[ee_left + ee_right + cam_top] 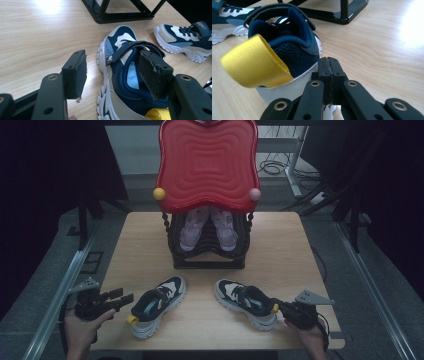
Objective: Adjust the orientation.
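Here, shut right fingers (329,72) touch sneaker's heel (294,60).

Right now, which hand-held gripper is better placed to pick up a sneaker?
Probably the left hand-held gripper: its jaws stand open, one inside the left sneaker's collar. The right hand-held gripper is shut, beside the right sneaker's heel, holding nothing.

A light wooden table (290,250) stands on a grey floor (360,285), with dark black curtains (45,175) on both sides. Metal rails (65,285) run along the floor. Black cables (272,167) lie coiled beyond the table, near a pale metal frame leg (295,165).
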Demonstrator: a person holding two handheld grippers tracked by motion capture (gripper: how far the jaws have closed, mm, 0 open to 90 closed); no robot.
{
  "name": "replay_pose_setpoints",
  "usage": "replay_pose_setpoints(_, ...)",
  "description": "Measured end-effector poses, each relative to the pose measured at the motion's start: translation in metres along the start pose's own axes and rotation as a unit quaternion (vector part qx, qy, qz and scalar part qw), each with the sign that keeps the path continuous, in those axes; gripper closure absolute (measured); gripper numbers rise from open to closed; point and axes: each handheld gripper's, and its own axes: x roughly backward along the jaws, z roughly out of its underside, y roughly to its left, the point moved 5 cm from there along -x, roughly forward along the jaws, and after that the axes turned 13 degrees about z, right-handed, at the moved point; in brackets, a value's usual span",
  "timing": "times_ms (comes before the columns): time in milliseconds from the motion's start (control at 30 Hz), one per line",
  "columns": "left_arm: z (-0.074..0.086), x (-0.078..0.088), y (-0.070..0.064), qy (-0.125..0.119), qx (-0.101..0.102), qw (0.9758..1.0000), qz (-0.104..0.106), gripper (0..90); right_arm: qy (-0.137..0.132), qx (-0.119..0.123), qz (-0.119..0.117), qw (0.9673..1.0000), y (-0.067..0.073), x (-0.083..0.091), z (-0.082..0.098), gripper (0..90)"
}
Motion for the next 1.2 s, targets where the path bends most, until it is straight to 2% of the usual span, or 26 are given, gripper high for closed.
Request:
replay_pose_setpoints(267,-0.001,0.001,-0.002,-0.005,-0.004,1.0,0.002,39.7,0.003,0.006,-0.007,1.0,0.013,0.008,0.009,89.8)
replay_pose_setpoints(467,-0.001,0.0,-0.002,-0.004,-0.005,1.0,0.004,40.4,0.004,0.005,-0.009,0.9999,0.016,0.01,0.012,89.8)
replay_pose_setpoints(767,-0.003,0.002,-0.008,-0.02,-0.016,0.9997,0.005,41.7,0.006,0.006,-0.004,1.0,0.018,0.009,0.012,89.8)
replay_pose_setpoints(900,-0.005,0.002,-0.012,-0.023,-0.021,0.9995,0.007,41.9,-0.007,0.003,0.014,0.9999,0.012,0.013,0.005,89.8)
replay_pose_setpoints(1033,-0.009,0.005,-0.018,-0.041,-0.033,0.9986,0.008,43.0,-0.022,-0.002,0.028,0.9994,0.007,0.019,-0.01,89.8)
replay_pose_setpoints(1200,-0.012,0.008,-0.025,-0.053,-0.044,0.9976,0.006,43.1,-0.05,0.004,0.028,0.9983,0.01,0.029,-0.036,88.7)
